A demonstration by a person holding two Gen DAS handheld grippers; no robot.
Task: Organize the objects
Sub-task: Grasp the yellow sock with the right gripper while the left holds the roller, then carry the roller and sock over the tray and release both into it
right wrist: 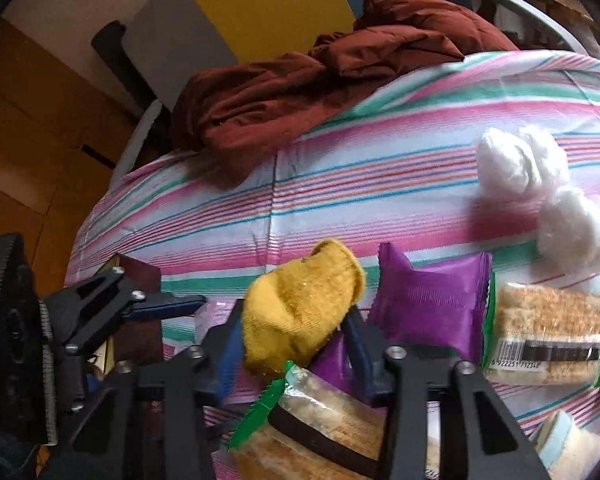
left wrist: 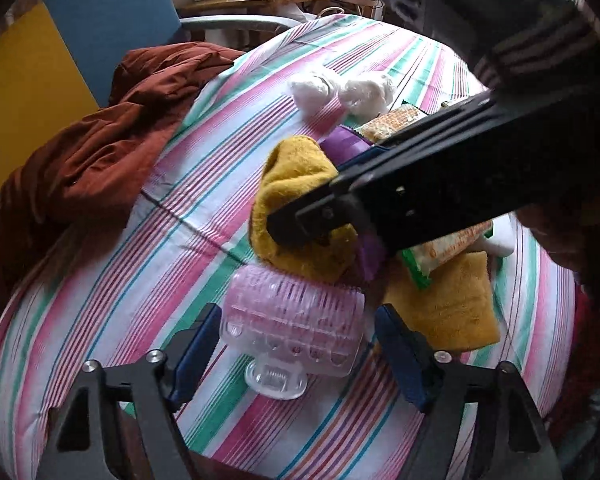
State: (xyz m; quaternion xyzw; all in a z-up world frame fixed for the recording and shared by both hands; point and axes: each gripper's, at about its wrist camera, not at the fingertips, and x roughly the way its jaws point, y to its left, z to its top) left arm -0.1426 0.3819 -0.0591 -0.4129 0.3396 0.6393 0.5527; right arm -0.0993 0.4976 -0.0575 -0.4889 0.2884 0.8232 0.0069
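Your right gripper [right wrist: 292, 340] has its fingers pinched on a mustard sock [right wrist: 300, 312] above the striped cloth [right wrist: 340, 200]; your left gripper [left wrist: 296, 344] stands apart around a pink hair roller [left wrist: 296, 320], pads not touching.

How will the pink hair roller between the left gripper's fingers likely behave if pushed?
The roller is a cylinder lying on its side, so it probably rolls. Its thin, hollow-looking clear plastic suggests it is light. The clip at its near end may catch the cloth.
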